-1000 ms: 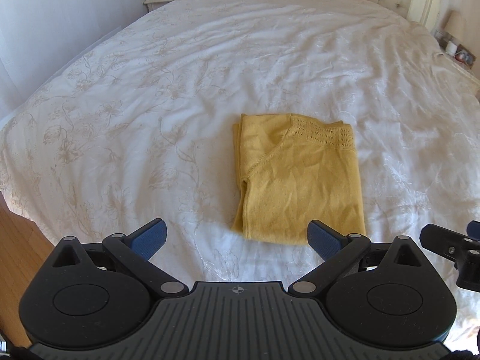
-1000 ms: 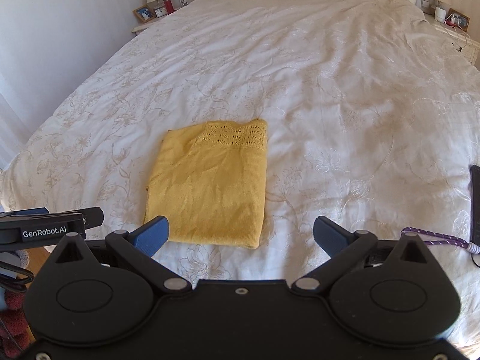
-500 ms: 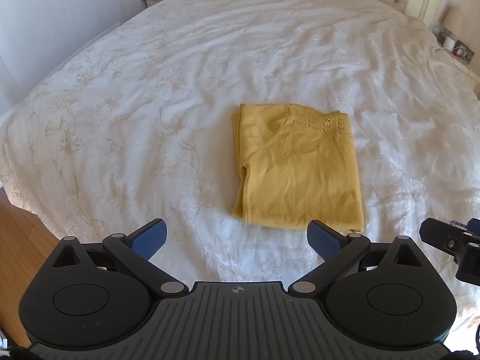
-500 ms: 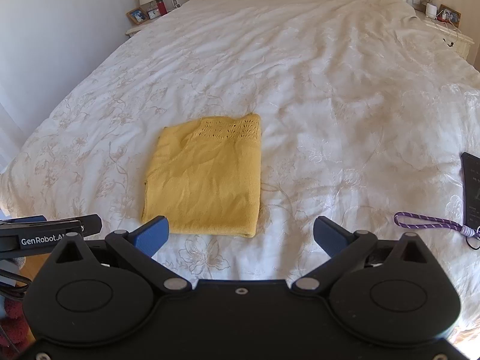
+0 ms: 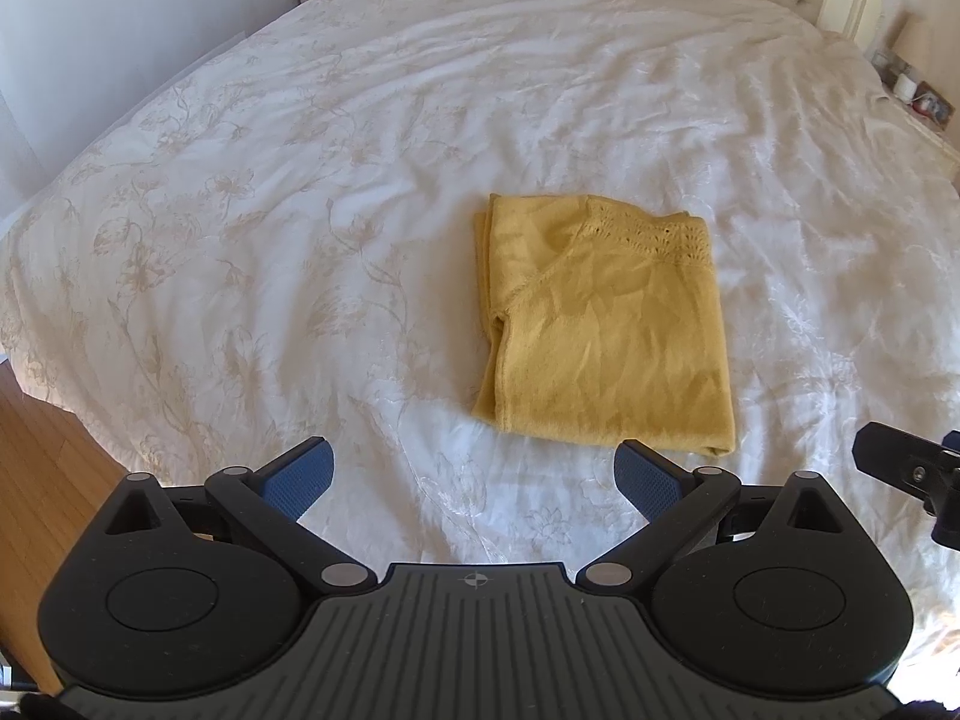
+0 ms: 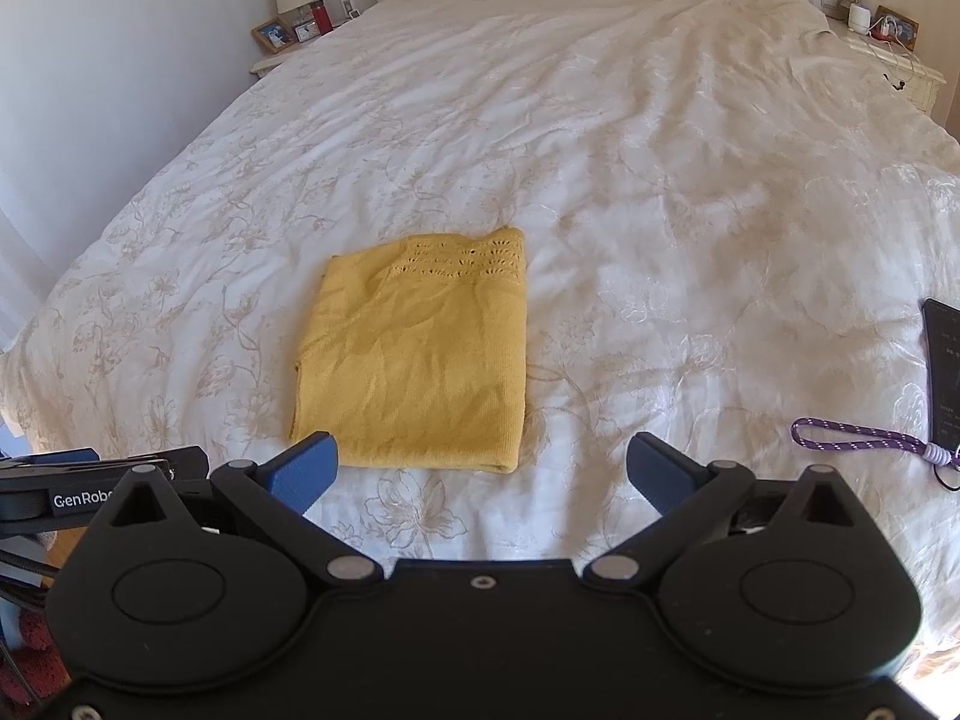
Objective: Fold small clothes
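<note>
While the folded yellow garment point(image 5: 606, 330) lies flat on the white bedspread point(image 5: 300, 180), just beyond both tools, the left gripper point(image 5: 477, 480) and right gripper point(image 6: 480, 474) hover wide apart, holding nothing

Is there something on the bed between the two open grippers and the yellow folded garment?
Nothing visible. Only bare bedspread lies between the left gripper and the garment, and the same for the right gripper. The purple cord lies off to the right.
</note>
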`<action>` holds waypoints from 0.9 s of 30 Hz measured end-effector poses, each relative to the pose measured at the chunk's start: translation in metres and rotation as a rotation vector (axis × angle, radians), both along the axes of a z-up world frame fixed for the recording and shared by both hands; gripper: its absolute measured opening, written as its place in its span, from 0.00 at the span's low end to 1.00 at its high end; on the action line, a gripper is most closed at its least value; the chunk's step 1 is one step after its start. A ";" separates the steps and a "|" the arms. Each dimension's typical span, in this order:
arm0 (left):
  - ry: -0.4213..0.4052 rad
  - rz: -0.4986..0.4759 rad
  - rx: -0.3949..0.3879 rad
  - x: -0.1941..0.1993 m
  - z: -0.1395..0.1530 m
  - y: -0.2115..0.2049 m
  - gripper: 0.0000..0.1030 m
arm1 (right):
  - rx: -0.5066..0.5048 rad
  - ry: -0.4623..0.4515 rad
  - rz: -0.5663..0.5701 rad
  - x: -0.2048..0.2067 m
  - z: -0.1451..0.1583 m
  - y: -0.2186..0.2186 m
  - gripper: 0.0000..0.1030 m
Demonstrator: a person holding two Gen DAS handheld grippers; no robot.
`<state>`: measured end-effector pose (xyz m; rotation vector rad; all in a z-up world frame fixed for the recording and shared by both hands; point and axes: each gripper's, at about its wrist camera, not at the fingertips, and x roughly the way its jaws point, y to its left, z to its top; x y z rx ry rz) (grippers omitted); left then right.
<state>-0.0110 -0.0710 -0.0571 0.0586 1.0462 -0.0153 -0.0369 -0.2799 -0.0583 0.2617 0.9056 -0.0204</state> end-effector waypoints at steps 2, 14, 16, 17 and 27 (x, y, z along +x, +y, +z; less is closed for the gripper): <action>0.002 -0.001 -0.001 0.000 -0.001 0.000 0.98 | 0.000 0.000 0.000 0.000 0.000 0.001 0.99; 0.021 0.000 -0.005 0.004 -0.002 0.001 0.98 | 0.020 -0.003 -0.006 0.003 0.000 0.005 0.99; 0.022 -0.001 -0.005 0.004 -0.002 0.001 0.98 | 0.024 -0.001 -0.010 0.004 0.000 0.005 0.99; 0.020 0.000 -0.003 0.004 -0.002 0.001 0.98 | 0.027 0.000 -0.012 0.004 -0.001 0.005 0.99; 0.030 -0.006 -0.003 0.009 -0.005 0.000 0.98 | 0.045 0.008 -0.019 0.009 -0.004 0.004 0.99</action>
